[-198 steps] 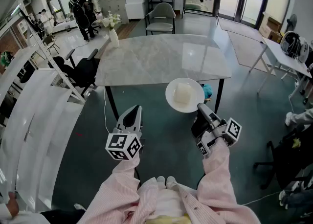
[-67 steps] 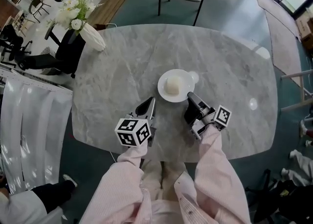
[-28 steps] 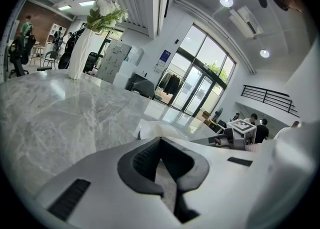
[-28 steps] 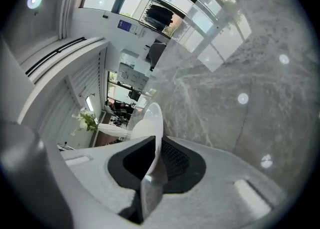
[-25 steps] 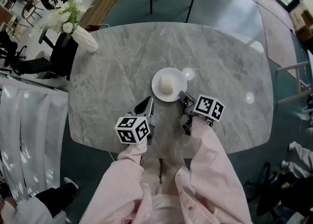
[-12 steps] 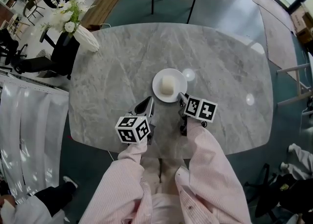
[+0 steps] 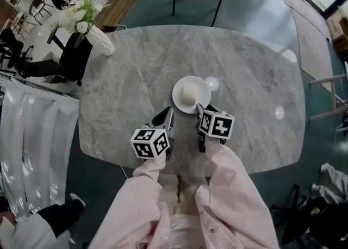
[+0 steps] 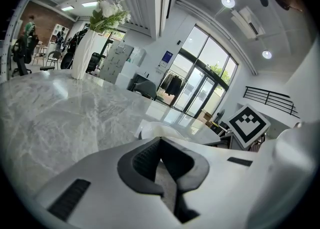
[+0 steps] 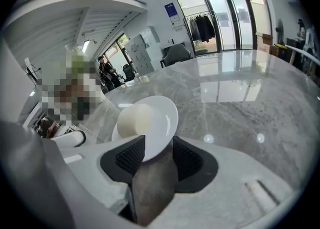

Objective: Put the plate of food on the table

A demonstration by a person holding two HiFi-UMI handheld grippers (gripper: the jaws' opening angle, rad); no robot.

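One plate (image 7: 204, 87) rests on the table (image 7: 247, 68), so our right claw (image 7: 199, 111) has just been spreading, rim loosely between; left claw (image 7: 165, 116) pressed together, empty.

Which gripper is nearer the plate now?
Right. The right gripper has just been opening its jaws, the plate rim between them; the left gripper sits apart, lower left of it.

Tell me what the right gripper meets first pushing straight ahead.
Probably the near rim of the round white plate, between the jaws of the right gripper, which have just been opening.
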